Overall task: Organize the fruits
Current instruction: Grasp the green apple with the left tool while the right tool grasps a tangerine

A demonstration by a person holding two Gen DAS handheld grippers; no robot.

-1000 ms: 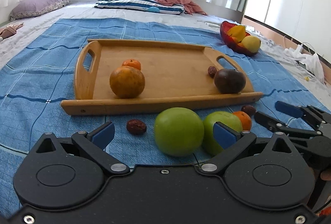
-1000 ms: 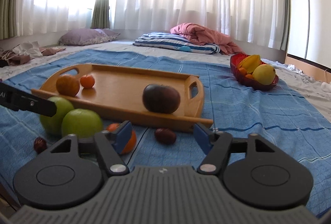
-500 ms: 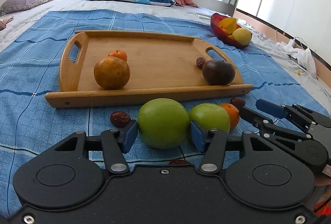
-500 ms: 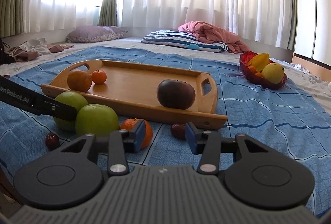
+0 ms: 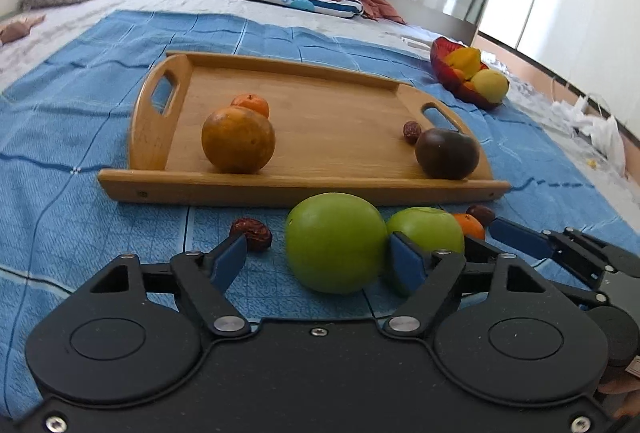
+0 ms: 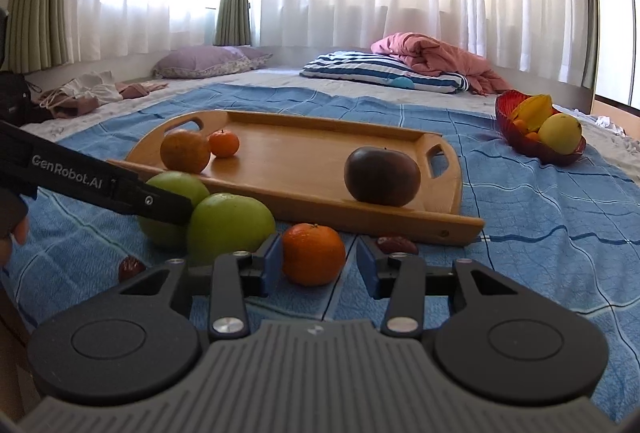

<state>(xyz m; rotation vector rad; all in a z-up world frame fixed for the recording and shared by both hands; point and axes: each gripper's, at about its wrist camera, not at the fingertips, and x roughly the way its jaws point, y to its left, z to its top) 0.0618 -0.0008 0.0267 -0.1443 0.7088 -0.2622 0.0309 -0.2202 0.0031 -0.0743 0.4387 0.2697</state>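
Note:
A wooden tray (image 5: pixel 340 117) on the blue blanket holds a brown-orange fruit (image 5: pixel 238 139), a small mandarin (image 5: pixel 251 104), a dark apple (image 5: pixel 447 153) and a date (image 5: pixel 411 131). In front of the tray lie two green apples (image 5: pixel 335 241) (image 5: pixel 430 233), a mandarin (image 6: pixel 313 253) and two dates (image 5: pixel 252 227) (image 6: pixel 396 245). My left gripper (image 5: pixel 318 265) is open with its pads either side of the larger green apple, the left pad apart from it. My right gripper (image 6: pixel 318 265) is open around the mandarin; it also shows in the left wrist view (image 5: pixel 496 237).
A red bowl (image 6: pixel 536 147) with yellow and orange fruit stands at the far right on the blanket. Pillows (image 6: pixel 384 73) and a pink quilt (image 6: pixel 432 57) lie at the back before curtains. Clothes (image 6: pixel 88 95) lie at the far left.
My left gripper's jaws have opened wider around the larger green apple. My right gripper has moved forward, so its open pads now flank the mandarin.

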